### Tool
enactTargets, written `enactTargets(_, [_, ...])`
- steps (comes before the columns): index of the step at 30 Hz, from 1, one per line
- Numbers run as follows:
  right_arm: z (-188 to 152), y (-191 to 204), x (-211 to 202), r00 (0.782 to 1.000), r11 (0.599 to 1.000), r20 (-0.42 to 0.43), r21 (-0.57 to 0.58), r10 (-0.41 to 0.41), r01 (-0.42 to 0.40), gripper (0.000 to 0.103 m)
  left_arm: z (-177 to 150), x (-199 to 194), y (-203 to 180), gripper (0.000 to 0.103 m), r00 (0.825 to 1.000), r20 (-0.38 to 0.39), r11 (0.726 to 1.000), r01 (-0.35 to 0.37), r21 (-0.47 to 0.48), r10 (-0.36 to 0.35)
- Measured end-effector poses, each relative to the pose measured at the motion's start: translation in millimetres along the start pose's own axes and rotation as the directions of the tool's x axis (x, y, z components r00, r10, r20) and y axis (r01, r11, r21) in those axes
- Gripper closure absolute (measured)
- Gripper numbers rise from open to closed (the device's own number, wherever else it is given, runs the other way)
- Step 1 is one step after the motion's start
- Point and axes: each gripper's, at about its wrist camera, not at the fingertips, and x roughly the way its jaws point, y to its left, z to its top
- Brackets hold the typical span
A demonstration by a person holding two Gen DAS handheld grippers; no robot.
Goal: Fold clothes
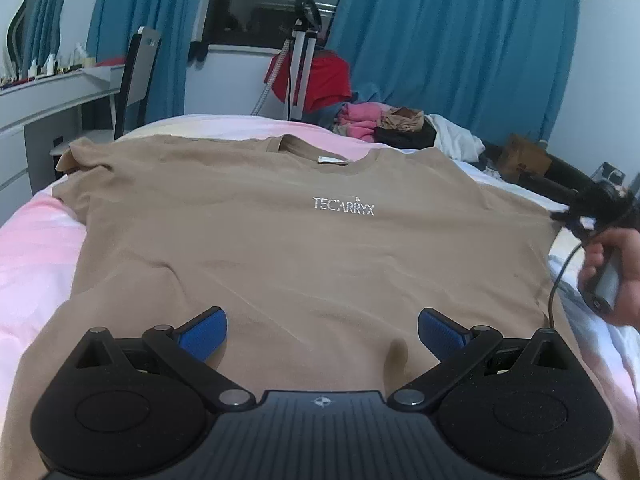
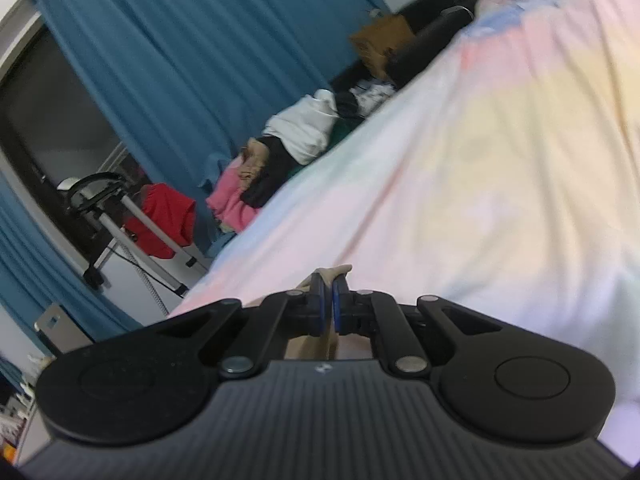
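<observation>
A tan T-shirt (image 1: 304,248) with white "TECARRYX" lettering lies spread flat on the pastel bed sheet (image 1: 36,248), collar away from me. My left gripper (image 1: 322,330) is open and empty, hovering over the shirt's lower middle. My right gripper (image 2: 328,298) is shut on the edge of the tan T-shirt (image 2: 334,270), a bit of cloth poking out between the blue pads. In the left wrist view the right gripper (image 1: 576,220) sits at the shirt's right sleeve, held by a hand.
A pile of clothes (image 1: 384,124) lies at the bed's far edge, also in the right wrist view (image 2: 280,160). A tripod (image 1: 300,56) with red cloth stands before blue curtains (image 1: 460,48). A white desk (image 1: 48,100) and chair stand left. A cardboard box (image 1: 524,158) sits right.
</observation>
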Motion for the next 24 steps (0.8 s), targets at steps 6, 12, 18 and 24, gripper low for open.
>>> enactTargets(6, [-5, -33, -6, 0.984, 0.989, -0.164, 0.139, 0.077, -0.055, 0.094, -1, -1, 0, 0.000, 1.000, 0.000, 1.000, -0.003, 0.012, 0.003])
enactTargets(12, [2, -34, -7, 0.933, 0.950, -0.232, 0.217, 0.275, -0.226, 0.081, -3, -2, 0, 0.000, 1.000, -0.011, 1.000, 0.003, 0.003, -0.003])
enactTargets(18, [7, -31, -2, 0.977, 0.974, -0.134, 0.172, 0.169, -0.145, 0.032, -3, 1, -2, 0.000, 1.000, -0.008, 1.000, 0.012, 0.013, -0.012])
enactTargets(24, [18, -16, 40, 0.965, 0.980, -0.174, 0.028, 0.197, -0.196, 0.035, -5, 7, -4, 0.000, 0.999, -0.021, 0.999, 0.033, 0.019, -0.033])
